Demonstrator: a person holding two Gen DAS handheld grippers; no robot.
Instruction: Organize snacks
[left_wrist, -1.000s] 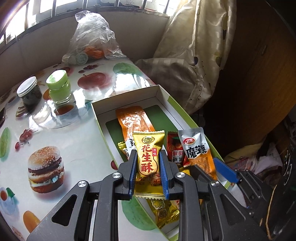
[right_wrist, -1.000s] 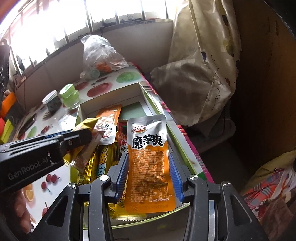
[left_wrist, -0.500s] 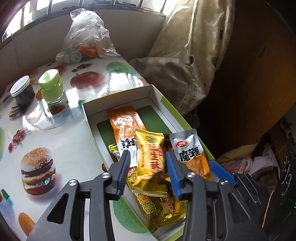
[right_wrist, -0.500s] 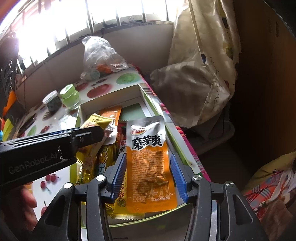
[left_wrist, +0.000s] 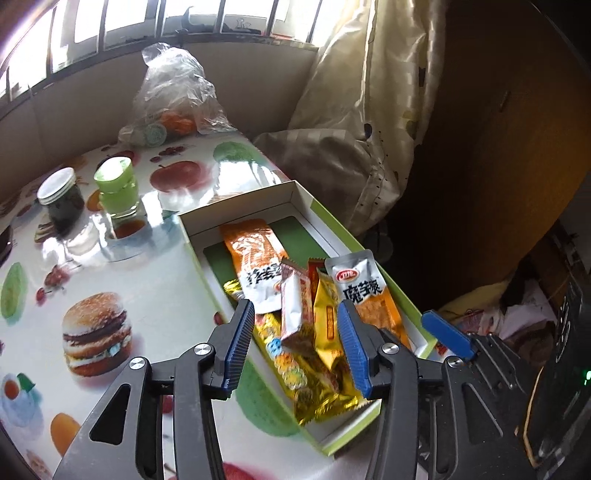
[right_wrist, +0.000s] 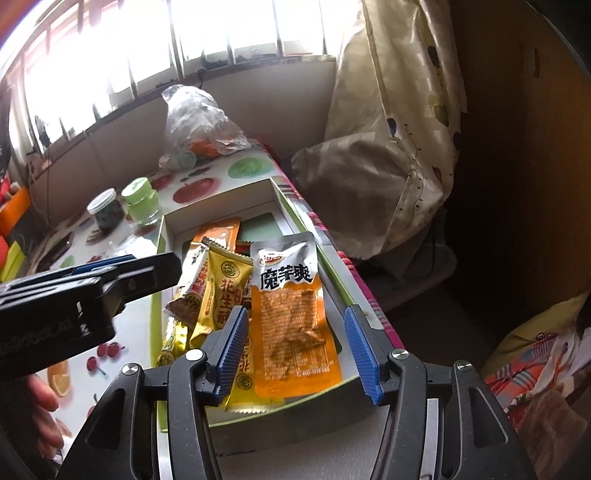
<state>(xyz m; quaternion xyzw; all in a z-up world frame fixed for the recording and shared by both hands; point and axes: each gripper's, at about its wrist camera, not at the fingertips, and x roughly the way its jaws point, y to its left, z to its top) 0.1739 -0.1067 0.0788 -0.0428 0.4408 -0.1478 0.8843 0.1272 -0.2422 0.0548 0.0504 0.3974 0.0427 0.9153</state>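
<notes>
A shallow white-and-green box (left_wrist: 258, 201) (right_wrist: 221, 201) lies on the table and holds several snack packets. A yellow peanut-candy packet (left_wrist: 327, 325) (right_wrist: 221, 291) leans among them. An orange and silver packet (right_wrist: 291, 317) (left_wrist: 369, 295) lies at the box's right side. A long orange packet (left_wrist: 255, 254) lies toward the far end. My left gripper (left_wrist: 295, 341) is open and empty just above the box's near end. My right gripper (right_wrist: 295, 343) is open, with the orange and silver packet lying loose between its fingers.
A dark jar with a white lid (left_wrist: 61, 201) and a green-lidded jar (left_wrist: 116, 192) stand left of the box. A clear plastic bag (left_wrist: 173, 96) sits at the table's far end. A bundled curtain (left_wrist: 354, 155) hangs past the table's right edge.
Both grippers opened. The left let go of the yellow peanut-candy packet, which dropped into the box. The right let go of the orange and silver packet, which now lies in the box.
</notes>
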